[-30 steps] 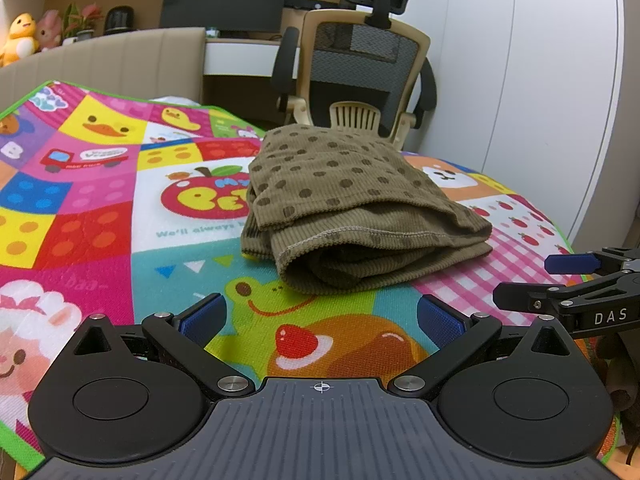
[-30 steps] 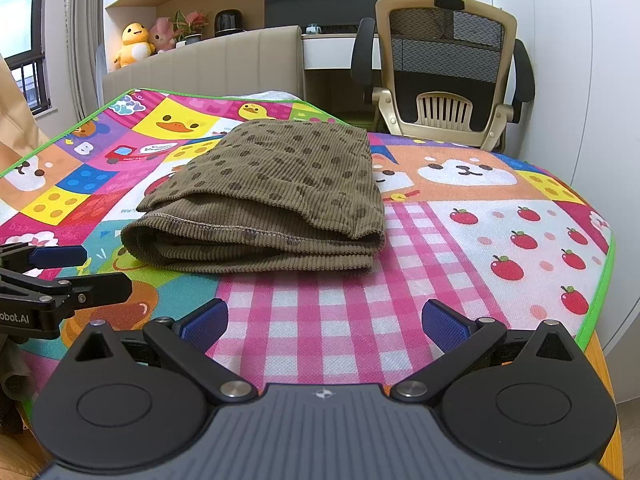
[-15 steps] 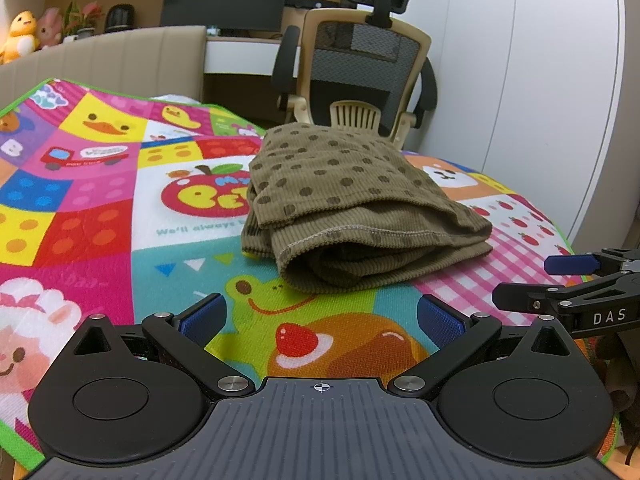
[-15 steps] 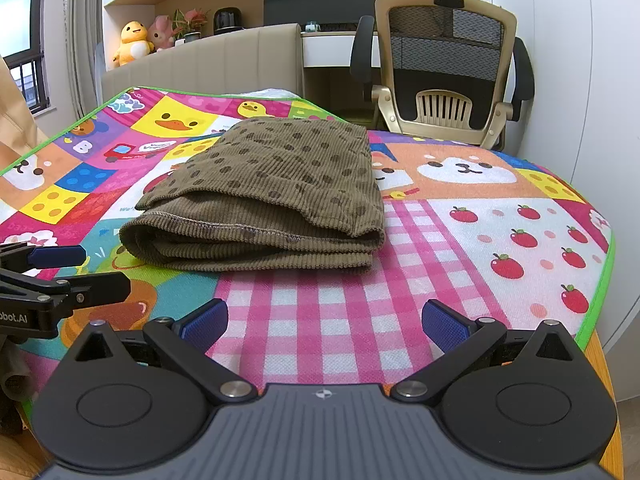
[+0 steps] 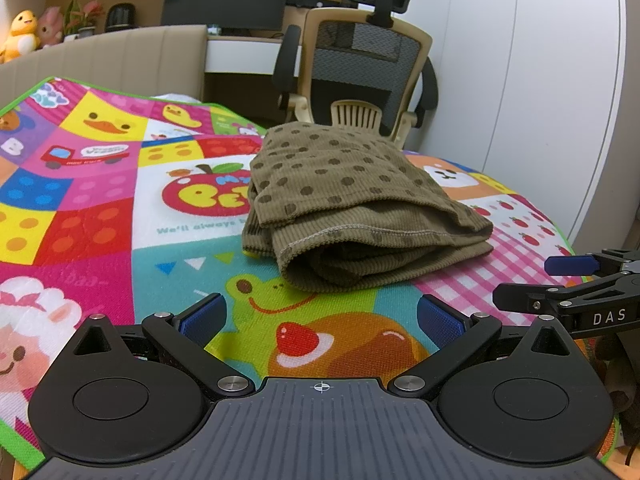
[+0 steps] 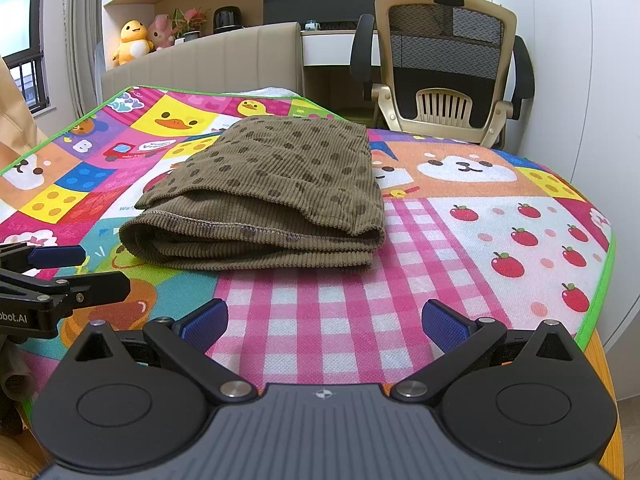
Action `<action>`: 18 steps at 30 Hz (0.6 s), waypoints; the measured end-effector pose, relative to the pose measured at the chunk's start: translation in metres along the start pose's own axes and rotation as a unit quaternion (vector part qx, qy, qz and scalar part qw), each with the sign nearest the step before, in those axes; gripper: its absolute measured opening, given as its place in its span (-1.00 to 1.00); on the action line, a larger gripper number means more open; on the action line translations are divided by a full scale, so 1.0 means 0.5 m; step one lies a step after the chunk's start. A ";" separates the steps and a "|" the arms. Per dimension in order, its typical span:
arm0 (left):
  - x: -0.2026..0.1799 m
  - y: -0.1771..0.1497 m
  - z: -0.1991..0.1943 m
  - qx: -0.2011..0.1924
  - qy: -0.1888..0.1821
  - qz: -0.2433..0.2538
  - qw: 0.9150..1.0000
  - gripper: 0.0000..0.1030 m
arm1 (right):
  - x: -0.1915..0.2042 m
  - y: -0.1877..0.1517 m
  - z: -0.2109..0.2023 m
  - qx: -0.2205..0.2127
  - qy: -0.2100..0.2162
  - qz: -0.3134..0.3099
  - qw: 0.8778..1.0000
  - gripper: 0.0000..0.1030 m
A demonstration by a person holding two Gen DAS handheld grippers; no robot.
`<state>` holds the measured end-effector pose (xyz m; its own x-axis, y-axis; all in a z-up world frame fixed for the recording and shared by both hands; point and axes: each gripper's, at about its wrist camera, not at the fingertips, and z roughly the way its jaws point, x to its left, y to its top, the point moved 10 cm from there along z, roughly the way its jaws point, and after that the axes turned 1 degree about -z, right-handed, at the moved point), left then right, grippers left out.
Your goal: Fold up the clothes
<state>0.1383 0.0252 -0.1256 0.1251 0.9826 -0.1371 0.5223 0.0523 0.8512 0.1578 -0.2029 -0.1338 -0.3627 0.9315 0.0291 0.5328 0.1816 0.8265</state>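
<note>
A desk chair (image 6: pixel 444 76) stands beyond the far edge of the cartoon play mat (image 6: pixel 480 216) — nothing lies between grippers and cloth. The folded olive dotted garment (image 6: pixel 272 196) lies mid-mat, long axis left to right, open hems toward the near side. Left gripper (image 5: pixel 320 318) and right gripper (image 6: pixel 324 322) hover near, fingers spread wide, empty.

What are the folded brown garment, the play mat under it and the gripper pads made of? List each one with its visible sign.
Folded brown garment: looks like corduroy or ribbed knit, matte; fine parallel ribs, darker dots, pale overlock stitching.
Play mat: seemingly printed woven or textured fabric; a fine weave grain shows in the pink check.
Gripper pads: probably rubber or soft plastic, blue with a fine grid texture, on black arms, metal or plastic unclear.
</note>
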 end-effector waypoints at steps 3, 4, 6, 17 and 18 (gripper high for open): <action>0.000 0.000 0.000 0.001 0.000 -0.001 1.000 1.00 | 0.000 -0.001 0.000 0.001 0.000 0.000 1.000 1.00; 0.000 0.000 0.000 0.001 0.000 -0.001 1.000 1.00 | 0.000 -0.001 0.000 0.001 0.000 0.000 1.000 1.00; 0.000 0.000 0.000 0.001 0.000 -0.001 1.000 1.00 | 0.000 -0.001 0.000 0.001 0.000 0.000 1.000 1.00; 0.001 -0.002 0.002 0.005 -0.001 -0.004 1.000 1.00 | 0.000 -0.001 0.002 0.004 -0.001 0.000 1.000 1.00; 0.001 -0.002 0.002 0.005 0.000 -0.004 1.000 1.00 | 0.000 -0.001 0.002 0.004 0.000 0.000 1.000 1.00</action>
<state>0.1386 0.0254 -0.1267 0.1214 0.9820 -0.1450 0.5321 0.0589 0.8446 0.1584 -0.2028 -0.1349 -0.3624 0.9316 0.0280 0.5390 0.1849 0.8218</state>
